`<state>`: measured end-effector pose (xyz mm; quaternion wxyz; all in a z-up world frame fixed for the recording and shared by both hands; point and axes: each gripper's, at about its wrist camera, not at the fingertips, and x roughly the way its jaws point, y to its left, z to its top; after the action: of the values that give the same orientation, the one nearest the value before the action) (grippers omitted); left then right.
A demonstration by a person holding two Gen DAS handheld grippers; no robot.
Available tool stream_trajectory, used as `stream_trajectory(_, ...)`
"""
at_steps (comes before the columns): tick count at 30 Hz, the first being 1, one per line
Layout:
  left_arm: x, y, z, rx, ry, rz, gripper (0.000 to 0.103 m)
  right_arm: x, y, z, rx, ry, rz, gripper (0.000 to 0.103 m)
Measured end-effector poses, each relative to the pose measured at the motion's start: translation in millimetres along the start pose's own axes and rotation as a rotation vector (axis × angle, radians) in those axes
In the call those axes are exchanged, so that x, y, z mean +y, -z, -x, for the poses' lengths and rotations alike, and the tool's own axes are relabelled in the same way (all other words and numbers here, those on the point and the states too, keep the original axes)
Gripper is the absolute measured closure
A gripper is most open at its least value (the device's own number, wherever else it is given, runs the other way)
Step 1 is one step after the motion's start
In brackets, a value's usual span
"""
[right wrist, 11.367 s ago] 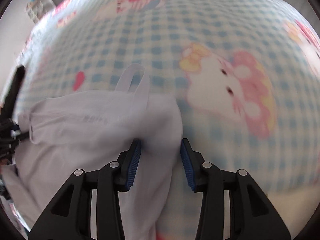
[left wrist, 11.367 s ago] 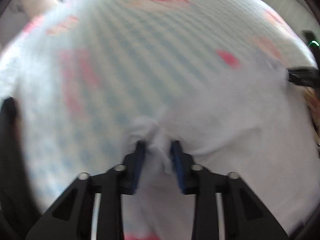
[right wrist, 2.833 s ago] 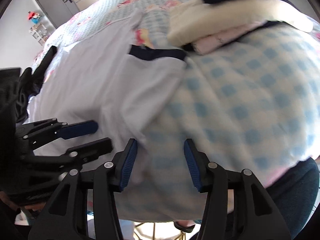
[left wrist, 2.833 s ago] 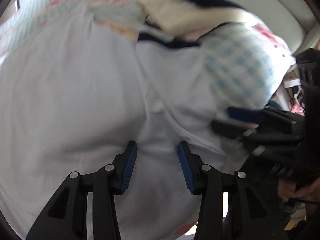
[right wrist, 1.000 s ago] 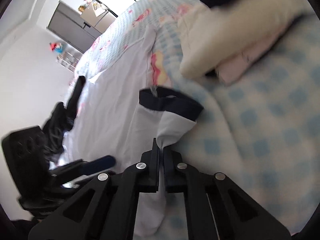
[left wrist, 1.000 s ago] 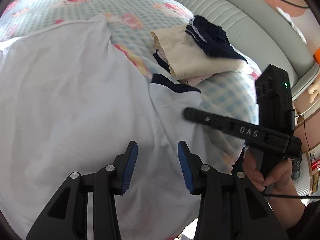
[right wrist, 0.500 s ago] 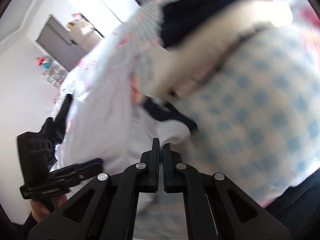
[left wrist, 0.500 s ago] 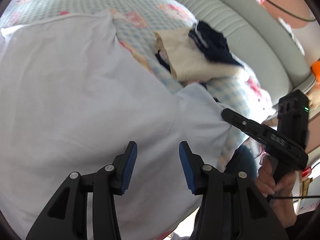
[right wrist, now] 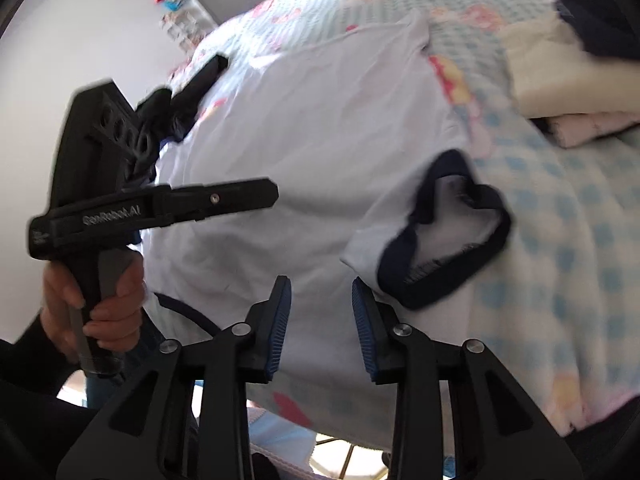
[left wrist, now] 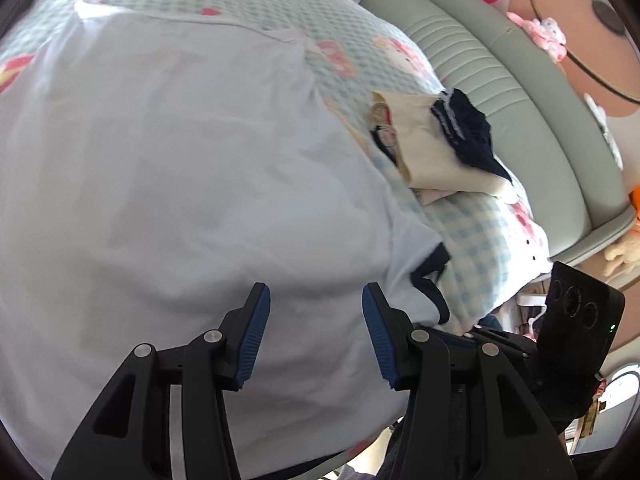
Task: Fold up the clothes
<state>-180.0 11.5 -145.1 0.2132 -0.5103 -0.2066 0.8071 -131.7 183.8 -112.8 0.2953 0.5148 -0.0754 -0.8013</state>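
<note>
Here a white shirt (left wrist: 168,168) lies spread across the checked bed cover (left wrist: 248,4), its navy-trimmed sleeve (right wrist: 444,232) by the near edge. Folded clothes (left wrist: 432,148) sit beside the grey headboard (left wrist: 492,76). Left gripper (left wrist: 316,336) and right gripper (right wrist: 322,326) both gape, holding nothing.

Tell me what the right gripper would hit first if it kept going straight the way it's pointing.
Most likely the white shirt spread on the bed: the open right gripper points at its body, just left of the navy-trimmed sleeve. Depth is uncertain.
</note>
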Motion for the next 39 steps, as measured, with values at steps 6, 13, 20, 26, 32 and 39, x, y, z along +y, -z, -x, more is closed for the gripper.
stream_trajectory(6,-35.2,-2.4,-20.0,0.030,-0.035,-0.130,0.050,-35.0,11.0,44.9,-0.109,0.048,-0.169,0.065)
stream_trajectory(13,-76.7,-1.3,-48.3,0.084,-0.108,-0.293,0.045,-73.4,17.7,29.5,-0.035,0.111,-0.269,0.062)
stream_trajectory(20,-89.2,-8.6,-52.2,0.073,-0.243,-0.356,0.050,-74.5,15.1,29.0,-0.020,0.184,-0.259,0.065)
stream_trajectory(26,-65.4,-24.6,-26.6,-0.014,-0.431,-0.289,0.050,-79.2,17.9,25.4,0.006,0.189,-0.260,0.064)
stream_trajectory(32,-61.2,-20.8,-17.0,-0.011,-0.372,-0.285,0.050,-73.6,8.0,22.2,0.015,0.206,-0.249,0.062)
stream_trajectory(39,-68.6,-1.8,-24.7,0.057,-0.156,-0.321,0.048,-69.5,7.4,24.7,0.012,0.201,-0.218,0.060)
